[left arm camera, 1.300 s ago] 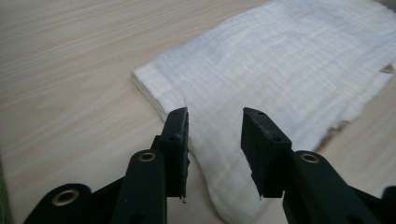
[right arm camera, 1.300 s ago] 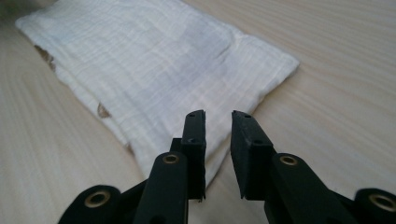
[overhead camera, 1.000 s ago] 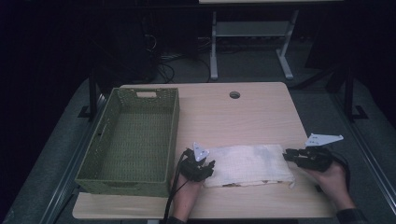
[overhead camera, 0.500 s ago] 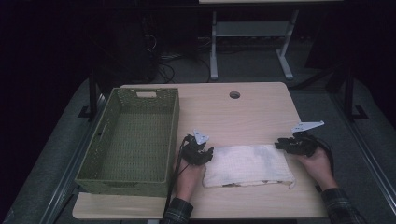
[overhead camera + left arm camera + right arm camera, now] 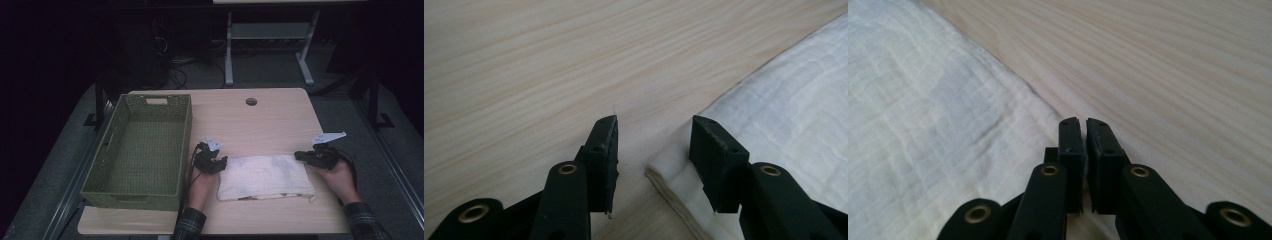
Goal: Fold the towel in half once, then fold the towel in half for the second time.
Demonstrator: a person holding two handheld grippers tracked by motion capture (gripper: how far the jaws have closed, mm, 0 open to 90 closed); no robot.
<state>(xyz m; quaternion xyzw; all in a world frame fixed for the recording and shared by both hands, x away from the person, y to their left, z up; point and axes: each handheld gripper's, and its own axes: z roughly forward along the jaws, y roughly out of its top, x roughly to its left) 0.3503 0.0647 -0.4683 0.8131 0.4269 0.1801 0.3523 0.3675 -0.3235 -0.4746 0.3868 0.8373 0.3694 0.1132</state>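
Folded white cloth (image 5: 265, 176) lies flat on the desk (image 5: 260, 117), near your edge, just right of the green woven basket (image 5: 142, 150) and apart from it; long side runs left-right. Its left end shows stacked layers in the left gripper view (image 5: 774, 130); in the right gripper view the cloth (image 5: 933, 120) covers the left half, w/ its edge running diagonally toward the jaws. Your left gripper (image 5: 212, 161) sits at the cloth's upper-left corner. Its jaws stand apart: one over bare desk, the other over the folded corner, w/ the corner's edge in the gap (image 5: 654, 150). No pad presses on the fabric there, so nothing is gripped. Your right gripper (image 5: 312, 156) sits at the cloth's upper-right corner. Its jaws have just been closing and now stand nearly together, w/ only a thin slit left (image 5: 1083, 165). They sit right at the cloth's edge; can't tell whether a fold of fabric is pinched between them. Grey three-cornered plates top both grippers in the high view. Basket interior is bare mesh; a handle slot is cut in its far wall. Round cable hole (image 5: 251, 101) sits in the desk's far part, well apart from the cloth.
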